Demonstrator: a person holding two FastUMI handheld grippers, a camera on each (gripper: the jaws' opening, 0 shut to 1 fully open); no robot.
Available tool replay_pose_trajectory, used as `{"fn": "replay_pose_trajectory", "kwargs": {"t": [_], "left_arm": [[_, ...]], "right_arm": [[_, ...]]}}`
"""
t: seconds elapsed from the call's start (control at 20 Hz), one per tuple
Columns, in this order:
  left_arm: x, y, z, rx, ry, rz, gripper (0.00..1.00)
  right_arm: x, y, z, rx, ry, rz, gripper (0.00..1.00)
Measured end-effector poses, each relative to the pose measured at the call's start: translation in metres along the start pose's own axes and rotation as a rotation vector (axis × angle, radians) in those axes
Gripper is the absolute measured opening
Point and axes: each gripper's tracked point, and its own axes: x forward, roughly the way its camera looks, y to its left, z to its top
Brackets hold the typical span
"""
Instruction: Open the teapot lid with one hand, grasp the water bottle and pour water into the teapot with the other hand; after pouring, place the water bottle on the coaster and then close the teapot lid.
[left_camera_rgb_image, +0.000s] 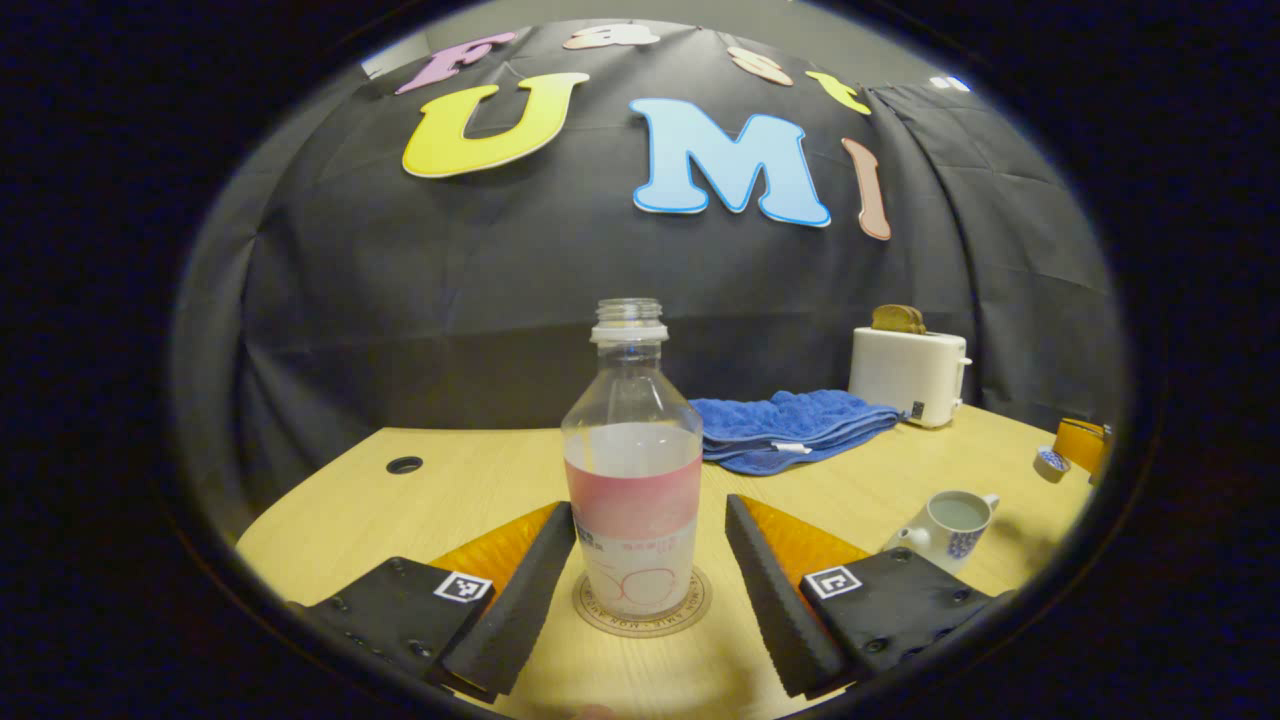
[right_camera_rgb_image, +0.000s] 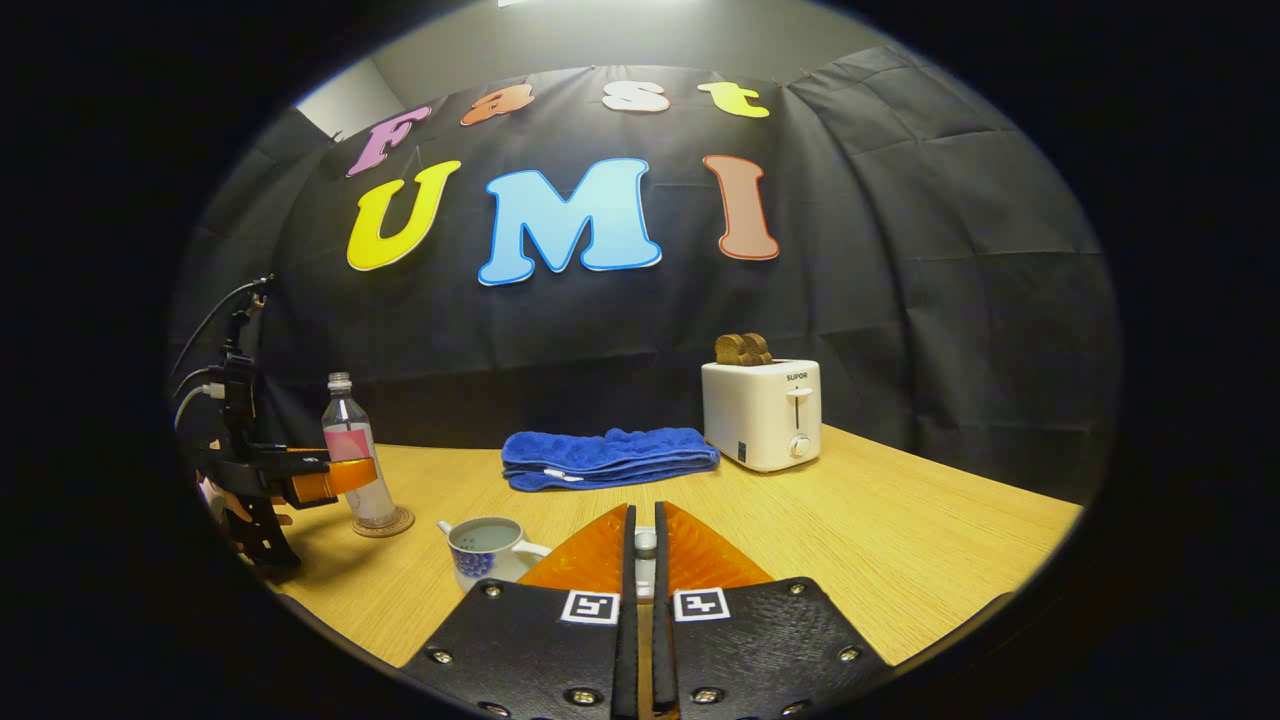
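A clear uncapped water bottle (left_camera_rgb_image: 632, 470) with a pink label, part full, stands upright on a round coaster (left_camera_rgb_image: 600, 612). My left gripper (left_camera_rgb_image: 648, 510) is open, one finger on each side of the bottle's lower half, with a gap at the right finger. In the right gripper view the left gripper (right_camera_rgb_image: 345, 478) flanks the bottle (right_camera_rgb_image: 352, 455) on its coaster (right_camera_rgb_image: 385, 527). The white teapot (left_camera_rgb_image: 950, 525) with blue pattern stands lidless, water inside. My right gripper (right_camera_rgb_image: 642, 515) is shut on the small teapot lid (right_camera_rgb_image: 645, 545), held above the table just right of the teapot (right_camera_rgb_image: 485, 545).
A folded blue towel (right_camera_rgb_image: 608, 455) lies at the back of the wooden table (right_camera_rgb_image: 900, 540). A white toaster (right_camera_rgb_image: 765, 415) with bread in its slots stands to its right. A cable hole (left_camera_rgb_image: 405, 465) sits in the table's far left. A hand (right_camera_rgb_image: 225, 505) holds the left gripper.
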Motion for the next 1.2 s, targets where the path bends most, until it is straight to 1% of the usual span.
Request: {"fn": "replay_pose_trajectory", "kwargs": {"t": [0.15, 0.4, 0.65, 0.75, 0.9, 1.1, 1.2], "left_arm": [[-0.019, 0.000, -0.002, 0.031, -0.003, 0.009, 1.00], [-0.053, 0.007, -0.005, 0.001, -0.009, 0.012, 1.00], [-0.093, 0.022, -0.001, -0.039, -0.038, 0.037, 1.00], [-0.108, 0.032, 0.002, -0.053, -0.052, 0.060, 1.00], [-0.133, 0.053, 0.008, -0.067, -0.081, 0.113, 1.00], [-0.157, 0.082, 0.012, -0.069, -0.109, 0.181, 1.00], [-0.164, 0.091, 0.011, -0.064, -0.110, 0.203, 1.00]], "right_arm": [[0.002, 0.013, 0.007, -0.014, -0.008, 0.026, 0.05], [0.007, 0.042, 0.022, -0.039, -0.025, 0.077, 0.06], [0.021, 0.075, 0.029, -0.045, -0.015, 0.140, 0.06], [0.028, 0.089, 0.028, -0.043, -0.003, 0.171, 0.06], [0.037, 0.104, 0.020, -0.053, 0.028, 0.200, 0.06], [0.048, 0.111, 0.001, -0.048, 0.082, 0.211, 0.06], [0.050, 0.112, -0.007, -0.045, 0.100, 0.217, 0.05]]}}
